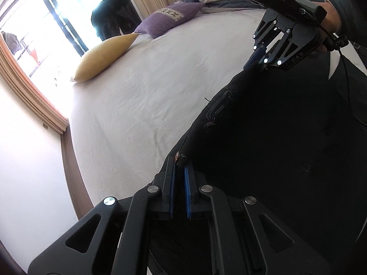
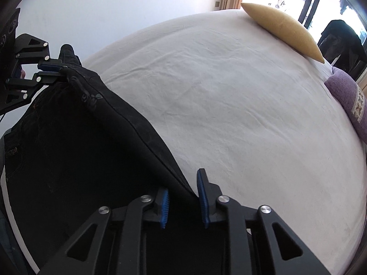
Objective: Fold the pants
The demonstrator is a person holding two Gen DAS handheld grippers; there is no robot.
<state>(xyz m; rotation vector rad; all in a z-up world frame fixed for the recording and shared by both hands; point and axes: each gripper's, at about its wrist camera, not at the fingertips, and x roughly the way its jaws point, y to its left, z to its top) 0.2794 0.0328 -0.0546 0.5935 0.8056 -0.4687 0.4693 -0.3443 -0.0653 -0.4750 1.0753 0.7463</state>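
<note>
Left wrist view: black pants draped over the near side of a bed, top edge stretched between 2 grippers. Left gripper pinched tight on one corner of the fabric beside a small rivet. Right gripper at the other corner, blue pads around the cloth edge, contact unclear. Further out, a yellow pillow, then a purple pillow near the window.
</note>
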